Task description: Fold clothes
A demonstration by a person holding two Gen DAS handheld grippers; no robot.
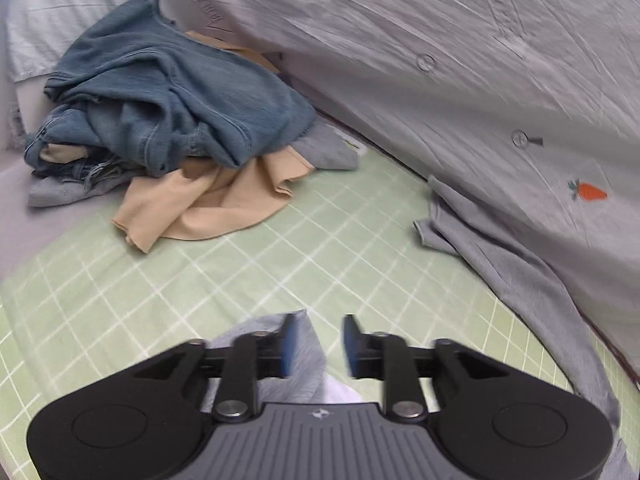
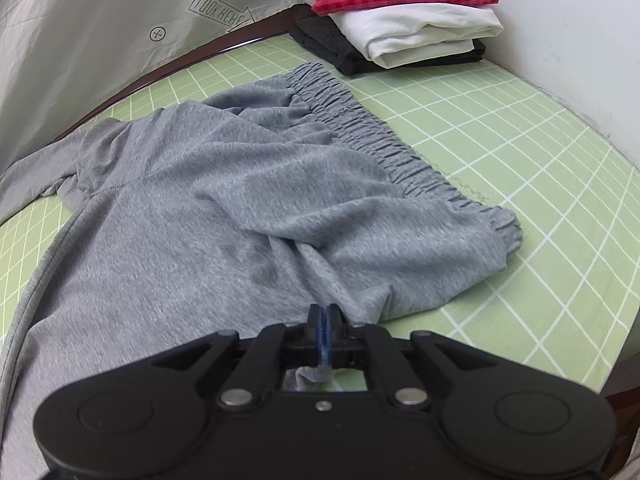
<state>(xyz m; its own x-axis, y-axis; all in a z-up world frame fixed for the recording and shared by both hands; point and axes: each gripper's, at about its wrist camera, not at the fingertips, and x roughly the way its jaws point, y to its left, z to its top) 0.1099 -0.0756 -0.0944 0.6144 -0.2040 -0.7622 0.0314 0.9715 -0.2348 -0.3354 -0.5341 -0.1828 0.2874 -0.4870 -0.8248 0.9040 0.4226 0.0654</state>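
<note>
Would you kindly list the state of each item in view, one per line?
Left claw: open, grey fabric beneath it, not pinched.
Right claw: shut on the grey trousers.
Grey trousers: spread out on the green checked sheet, rumpled, unfolded.
Denim garments: heaped, unfolded.
Beige garment: crumpled under the heap.
Red checked, white and black clothes: folded and stacked.

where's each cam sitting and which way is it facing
Left wrist: on the open left gripper, facing down over the green checked sheet toward an unfolded clothes pile.
Right wrist: on the right gripper, shut on the grey trousers, facing a folded stack.
Shared: sheet, grey trousers.
</note>
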